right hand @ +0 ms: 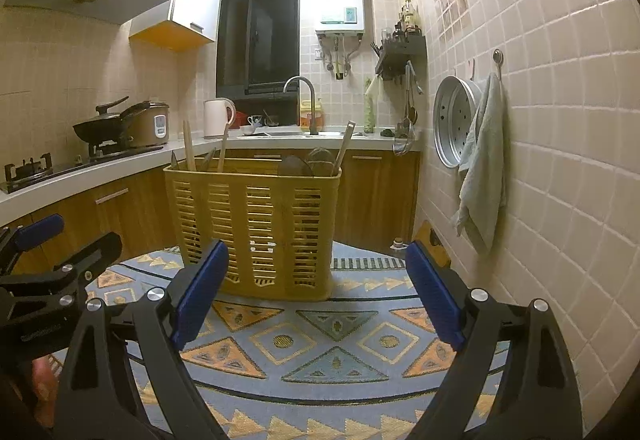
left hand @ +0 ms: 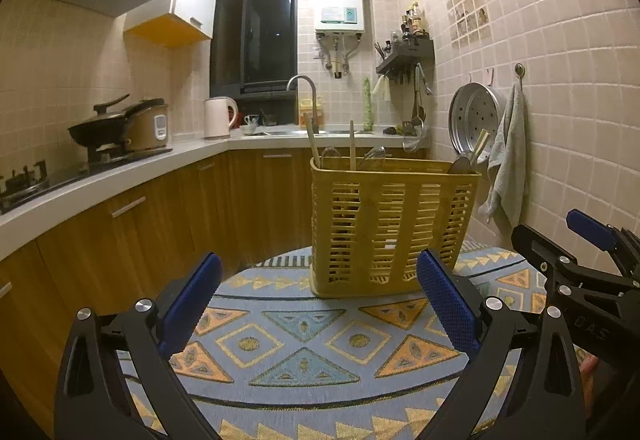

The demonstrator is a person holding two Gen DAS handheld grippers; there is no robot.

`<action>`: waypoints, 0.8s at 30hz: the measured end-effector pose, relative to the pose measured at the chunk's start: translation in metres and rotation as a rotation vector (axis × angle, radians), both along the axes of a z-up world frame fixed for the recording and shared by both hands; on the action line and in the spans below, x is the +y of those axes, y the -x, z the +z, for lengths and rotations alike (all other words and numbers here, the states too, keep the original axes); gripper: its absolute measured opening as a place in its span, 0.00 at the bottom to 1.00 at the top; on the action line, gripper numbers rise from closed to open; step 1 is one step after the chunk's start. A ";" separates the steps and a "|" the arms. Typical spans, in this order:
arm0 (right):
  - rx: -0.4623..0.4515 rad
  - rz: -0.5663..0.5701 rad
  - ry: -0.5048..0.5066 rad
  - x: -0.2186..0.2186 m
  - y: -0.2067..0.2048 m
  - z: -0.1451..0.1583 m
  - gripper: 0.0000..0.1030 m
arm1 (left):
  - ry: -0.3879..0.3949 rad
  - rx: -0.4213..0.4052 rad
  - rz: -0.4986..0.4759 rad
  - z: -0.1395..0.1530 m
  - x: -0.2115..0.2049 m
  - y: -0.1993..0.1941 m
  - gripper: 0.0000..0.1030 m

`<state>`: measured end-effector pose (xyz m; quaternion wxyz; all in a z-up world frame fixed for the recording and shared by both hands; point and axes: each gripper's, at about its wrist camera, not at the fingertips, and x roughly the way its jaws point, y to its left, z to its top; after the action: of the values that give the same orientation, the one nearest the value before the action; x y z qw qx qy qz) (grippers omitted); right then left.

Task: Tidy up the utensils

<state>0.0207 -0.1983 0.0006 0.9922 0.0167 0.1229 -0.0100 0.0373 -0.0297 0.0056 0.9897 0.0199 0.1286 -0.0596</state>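
A yellow slatted utensil basket point(left hand: 392, 228) point(right hand: 256, 224) stands upright on a round table under a blue and orange patterned cloth point(left hand: 304, 340) point(right hand: 336, 340). Wooden handles point(left hand: 312, 144) point(right hand: 188, 148), clear spoons point(left hand: 376, 154), a ladle bowl point(right hand: 294, 166) and chopsticks point(left hand: 480, 144) stick out of its top. My left gripper point(left hand: 320, 300) point(right hand: 74, 236) hovers open over the cloth just short of the basket, nothing between its blue pads. My right gripper point(right hand: 318, 292) point(left hand: 560, 236) is beside it, also open and empty, facing the basket's front.
The tiled wall on the right carries a hanging steamer tray point(right hand: 454, 120) and a towel point(right hand: 484, 164). A counter runs along the left and back with a wok point(left hand: 100, 128), rice cooker point(left hand: 150, 126), kettle point(left hand: 218, 118) and sink tap point(left hand: 306, 96).
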 end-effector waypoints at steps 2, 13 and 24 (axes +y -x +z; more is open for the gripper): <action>-0.001 0.000 -0.002 -0.001 0.000 0.000 0.83 | 0.004 0.001 0.006 0.000 0.000 0.000 0.92; 0.011 0.003 0.006 0.001 -0.002 -0.001 0.83 | 0.005 -0.018 0.014 0.002 0.004 0.003 0.92; 0.037 0.006 -0.042 -0.008 -0.005 -0.003 0.83 | 0.013 -0.014 0.038 0.005 0.007 0.003 0.92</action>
<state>0.0259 -0.2062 -0.0020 0.9892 0.0367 0.1415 -0.0046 0.0347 -0.0229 0.0102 0.9917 0.0113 0.1216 -0.0413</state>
